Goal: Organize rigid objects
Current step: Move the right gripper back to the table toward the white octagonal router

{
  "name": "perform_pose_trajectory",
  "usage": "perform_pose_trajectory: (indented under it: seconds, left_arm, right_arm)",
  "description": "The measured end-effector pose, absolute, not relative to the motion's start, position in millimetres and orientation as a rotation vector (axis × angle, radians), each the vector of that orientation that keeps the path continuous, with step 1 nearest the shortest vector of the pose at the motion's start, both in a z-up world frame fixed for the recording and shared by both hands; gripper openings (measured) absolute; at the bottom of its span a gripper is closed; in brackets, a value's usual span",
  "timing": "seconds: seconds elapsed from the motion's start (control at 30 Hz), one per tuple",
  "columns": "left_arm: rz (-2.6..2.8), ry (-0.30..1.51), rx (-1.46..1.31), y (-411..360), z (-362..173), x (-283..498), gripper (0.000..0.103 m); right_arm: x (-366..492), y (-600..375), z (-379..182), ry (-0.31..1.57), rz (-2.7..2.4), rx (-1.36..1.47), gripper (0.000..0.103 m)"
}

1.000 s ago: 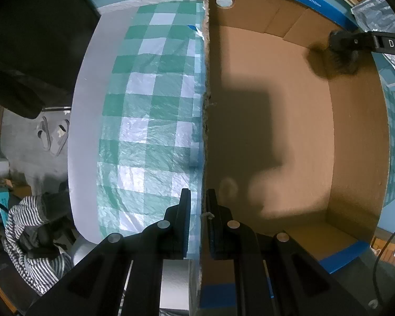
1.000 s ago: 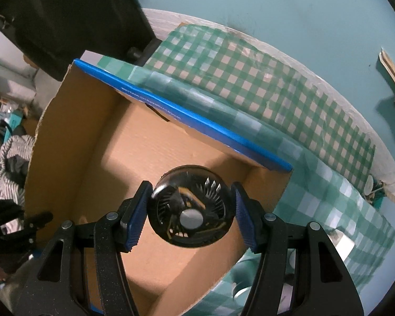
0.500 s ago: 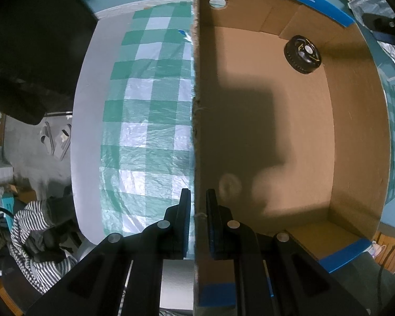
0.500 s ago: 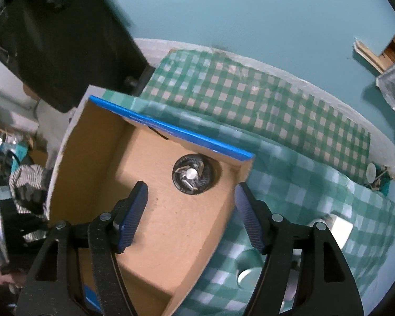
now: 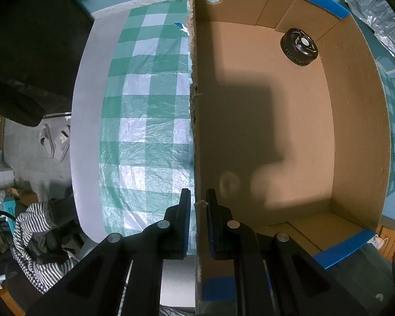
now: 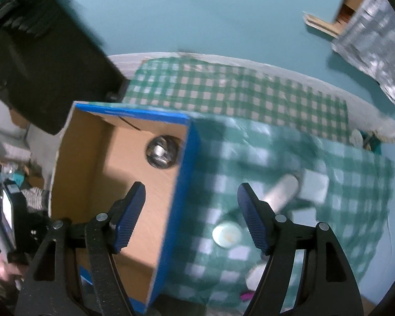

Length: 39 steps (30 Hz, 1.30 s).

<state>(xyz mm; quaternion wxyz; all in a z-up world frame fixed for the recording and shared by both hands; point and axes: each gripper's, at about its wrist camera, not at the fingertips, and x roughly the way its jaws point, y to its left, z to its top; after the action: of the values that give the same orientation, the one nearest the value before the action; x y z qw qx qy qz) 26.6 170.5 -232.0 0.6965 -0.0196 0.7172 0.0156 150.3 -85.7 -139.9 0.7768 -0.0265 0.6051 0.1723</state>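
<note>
We log one container: an open cardboard box w/ blue-taped rims, sitting on a green check cloth. Landmark = the box.

Contents: a single black round fan, lying flat on the box floor in a far corner, close to both walls there; whether it touches them we can't tell. Seen again, blurred, from the right wrist cam. Rest of box floor bare, partly in shadow.

L gripper: fingers pressed together, pinching the box's side wall, one pad inside the box, one outside. Points down onto the rim.

R gripper: above the box's opposite taped edge, one finger over the box interior, one over the cloth. Jaws spreading wider, nothing gripped betw. them.

Outside the box, on the cloth on the R gripper's side: a pale round lid, a white tube-like item touching a grey block. All blurred; no further ID.
</note>
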Motion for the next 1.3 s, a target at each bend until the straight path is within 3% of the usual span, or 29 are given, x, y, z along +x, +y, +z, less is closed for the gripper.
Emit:
perform_pose_trajectory:
  seconds: [0.57, 0.93, 1.3]
  left_arm:
    - [0.018, 1.605, -0.034, 165, -227, 31, 0.011]
    - [0.018, 1.608, -0.036, 165, -229, 30, 0.011]
    - [0.019, 1.608, -0.033, 168, -232, 25, 0.011]
  right_arm:
    - [95, -207, -179, 1.435, 0.137, 0.109, 0.073]
    - [70, -230, -252, 1.558, 0.099, 0.140, 0.073]
    - [59, -237, -289, 1.599, 0.073, 0.152, 0.073]
